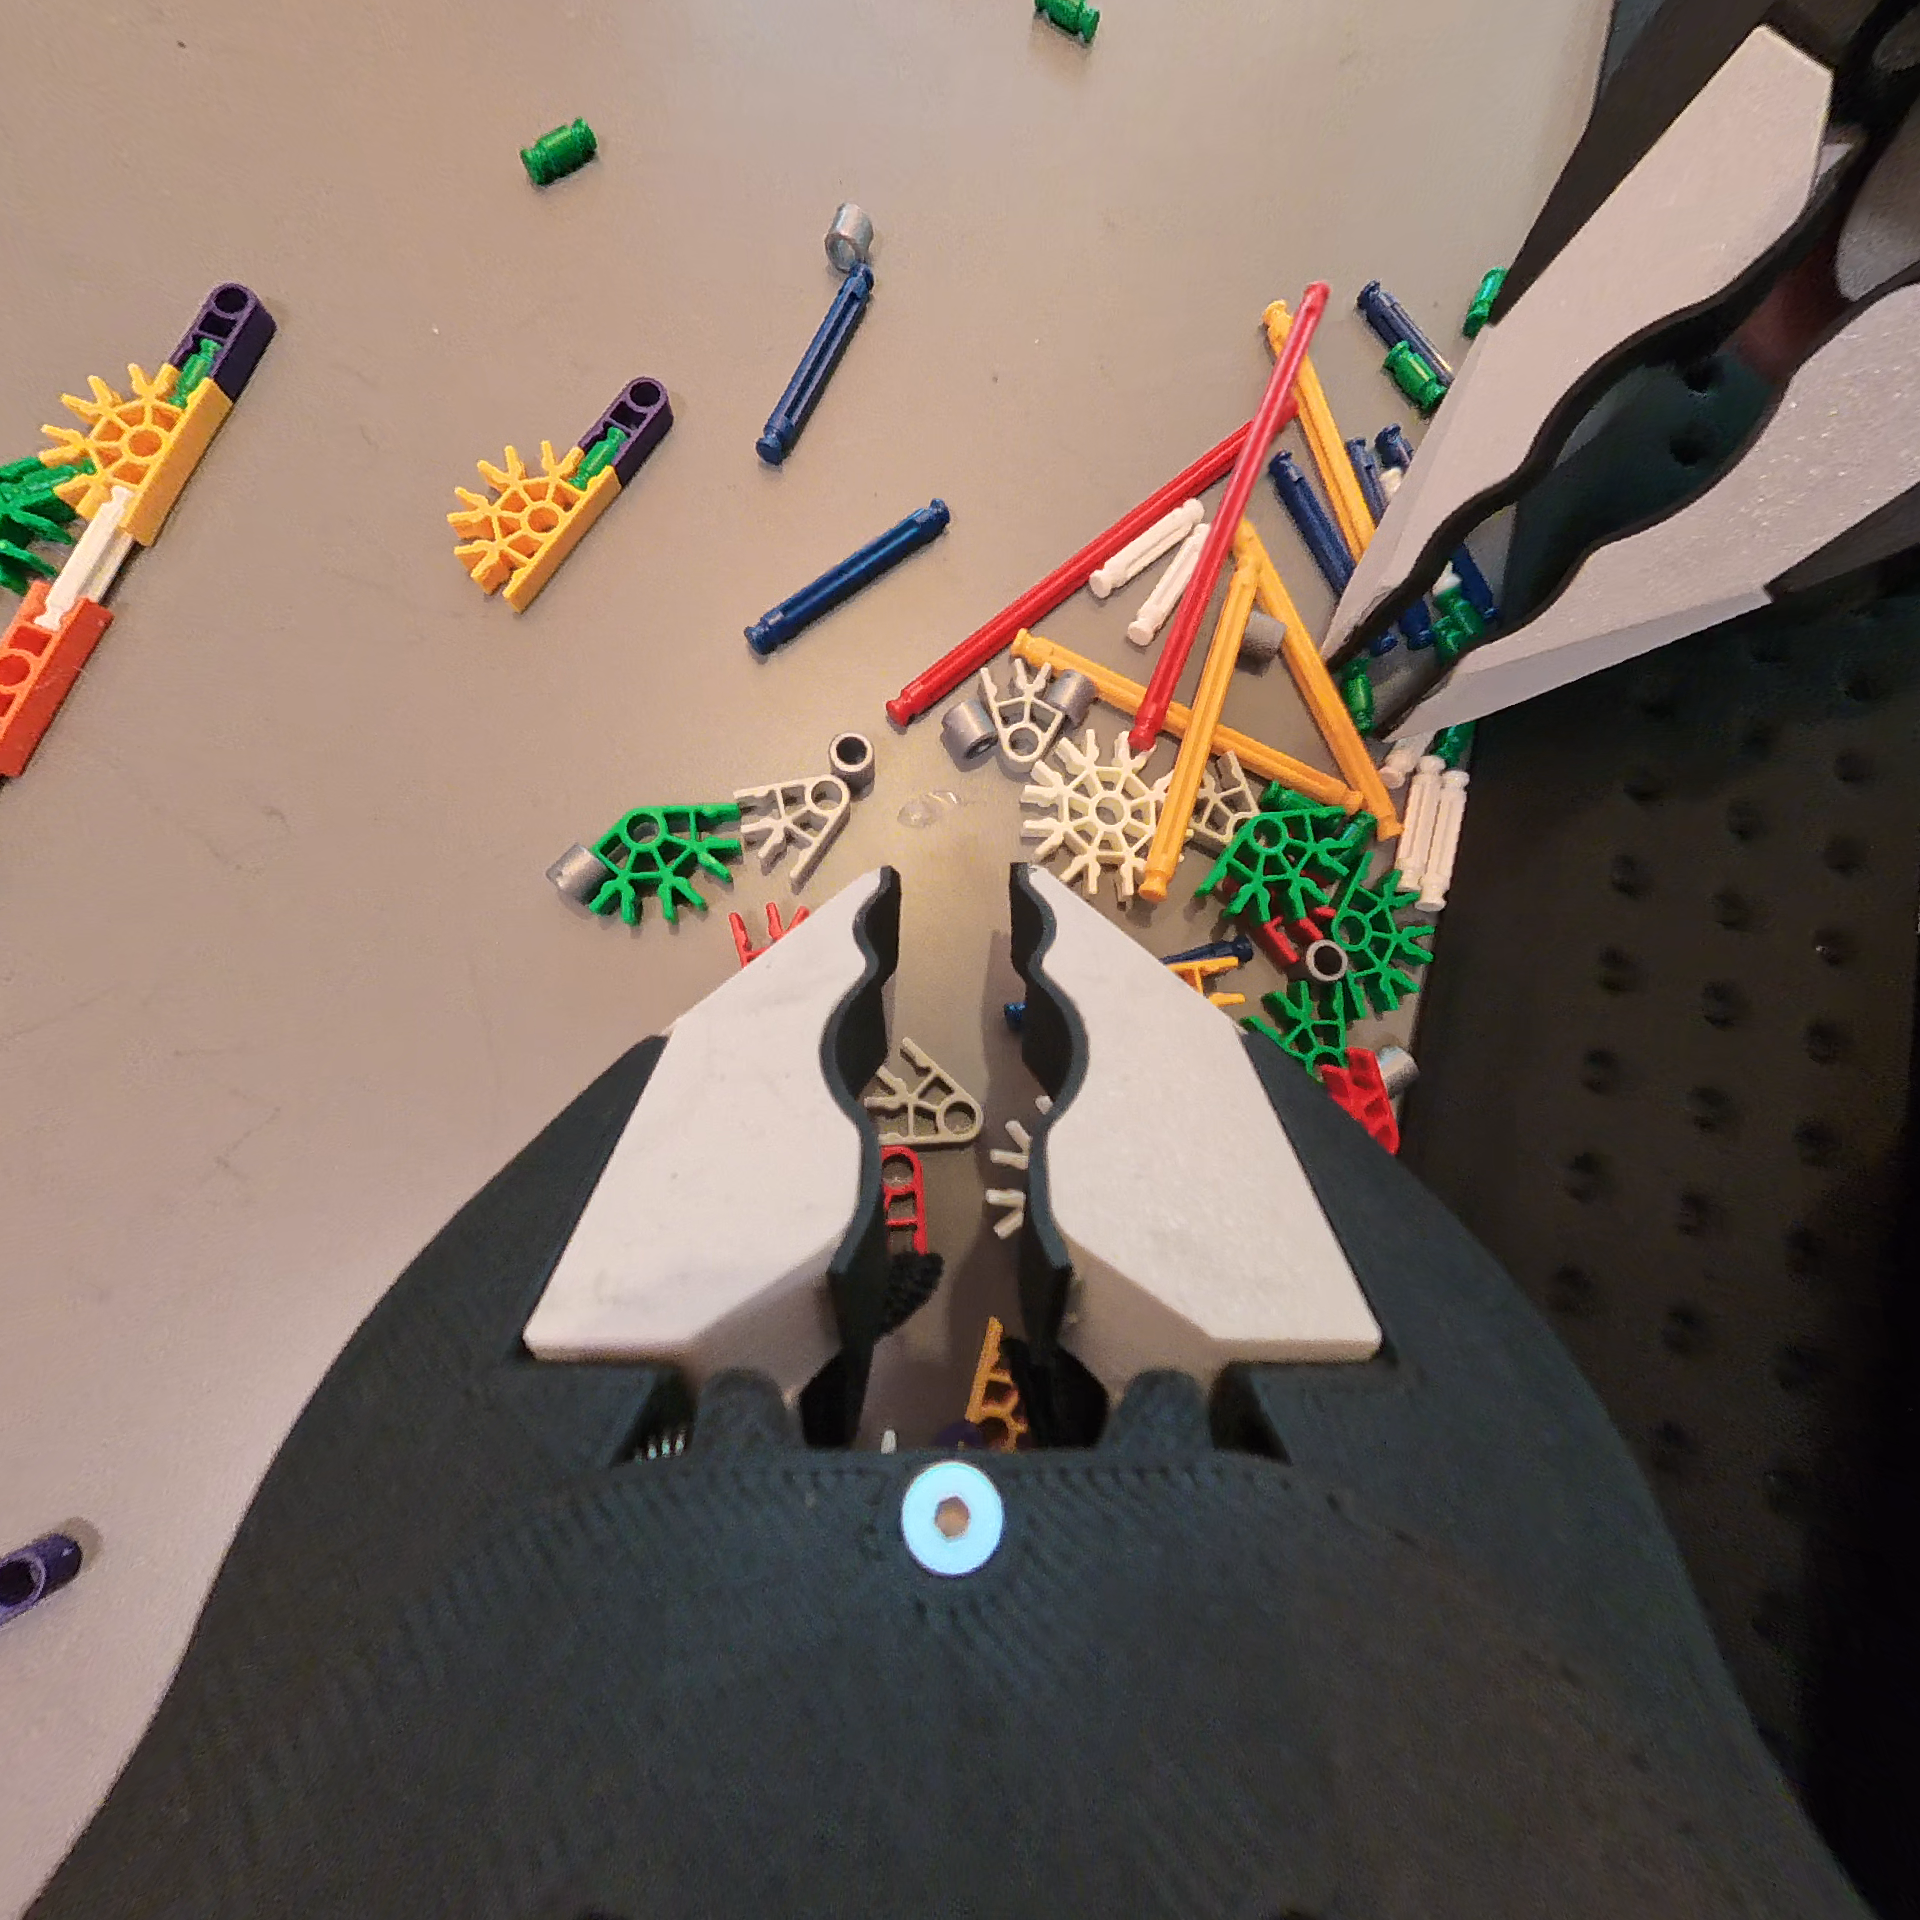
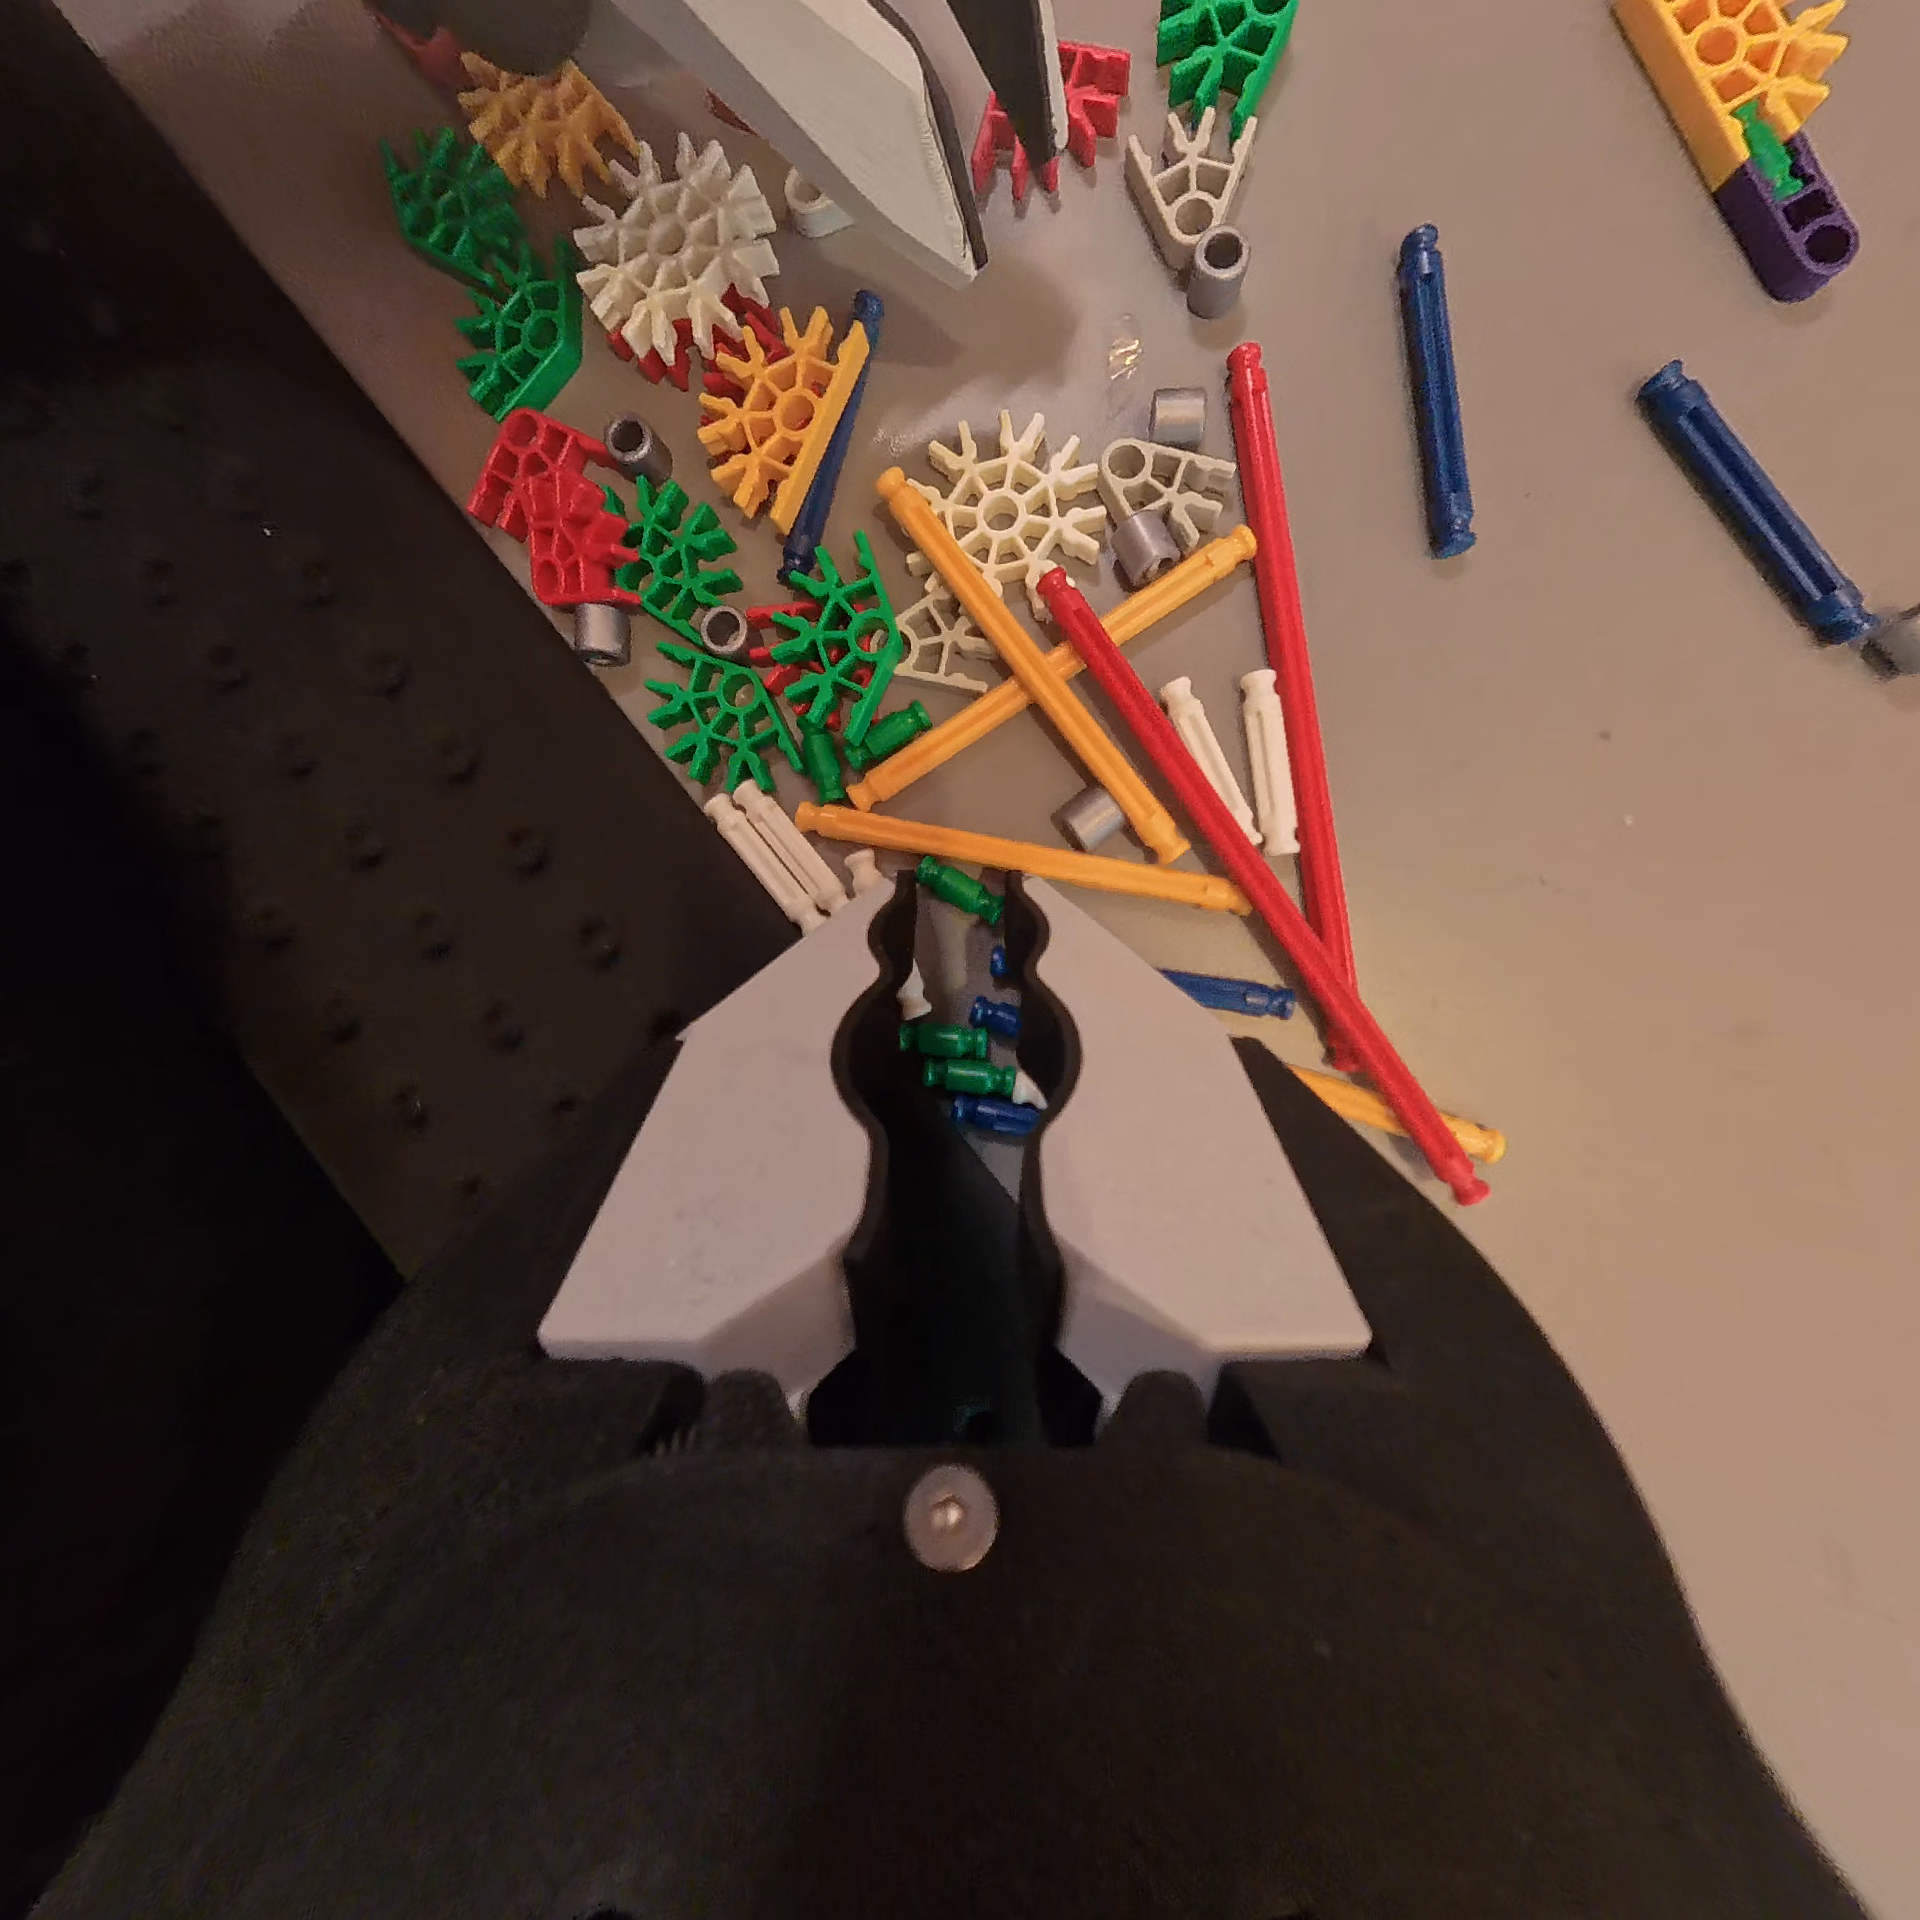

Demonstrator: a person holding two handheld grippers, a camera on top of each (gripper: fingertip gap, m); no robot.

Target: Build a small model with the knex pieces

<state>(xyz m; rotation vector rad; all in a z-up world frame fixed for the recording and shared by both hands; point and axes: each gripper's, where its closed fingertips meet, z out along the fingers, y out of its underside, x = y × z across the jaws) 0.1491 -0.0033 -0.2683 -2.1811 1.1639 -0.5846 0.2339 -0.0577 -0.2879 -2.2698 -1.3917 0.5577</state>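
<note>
Left gripper (image 1: 954,883): fingers apart, empty, above a grey connector (image 1: 925,1103) on the worktop (image 1: 312,935). Right gripper (image 2: 958,894): fingers apart, apparently empty, over small green rods (image 2: 945,1039); orange rod (image 2: 1023,858) just beyond the tips.

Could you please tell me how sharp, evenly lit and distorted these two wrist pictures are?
Left wrist view: warm, even light, table pieces crisp, left tongs sharp, wide-angle bending toward the edges. Right wrist view: dimmer, dark mat nearly black, right tongs body soft, rods sharp, slight glare near a clear speck.
</note>
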